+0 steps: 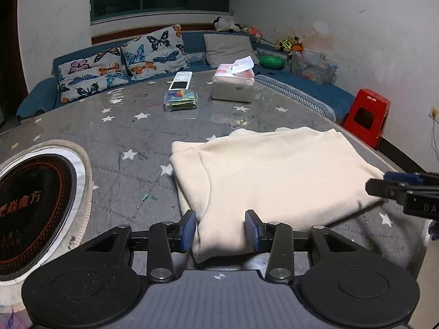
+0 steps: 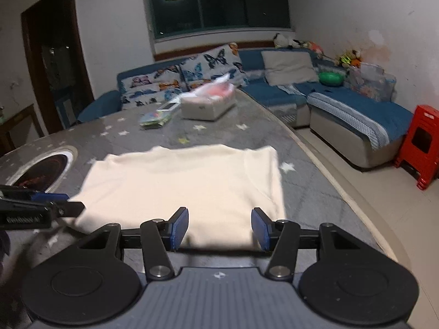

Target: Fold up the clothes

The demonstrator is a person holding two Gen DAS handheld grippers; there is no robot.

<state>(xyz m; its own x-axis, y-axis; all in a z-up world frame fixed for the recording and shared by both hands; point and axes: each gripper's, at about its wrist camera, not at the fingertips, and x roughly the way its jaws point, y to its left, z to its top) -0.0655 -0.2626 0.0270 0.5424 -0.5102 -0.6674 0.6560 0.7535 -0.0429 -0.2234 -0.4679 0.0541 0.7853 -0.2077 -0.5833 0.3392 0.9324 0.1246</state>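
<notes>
A cream garment (image 1: 274, 172) lies folded into a flat rectangle on the grey star-patterned table cover (image 1: 131, 126). My left gripper (image 1: 221, 230) stands open at its near left corner. That corner lies between the blue pads (image 1: 189, 230), and the cloth rests on the table. My right gripper (image 2: 219, 229) is open over the garment's (image 2: 192, 181) near edge, which lies flat between its fingers. Each gripper shows in the other's view: the right gripper (image 1: 381, 183) at the garment's right corner, the left gripper (image 2: 65, 202) at its left corner.
A round black hob (image 1: 33, 205) is set into the table at the left. Farther back are a tissue box (image 1: 233, 85), a remote (image 1: 181, 79) and a clear plastic box (image 1: 181, 100). The table edge (image 2: 329, 175) curves along the right, with a blue sofa (image 2: 356, 115) and red stool (image 2: 419, 145) beyond.
</notes>
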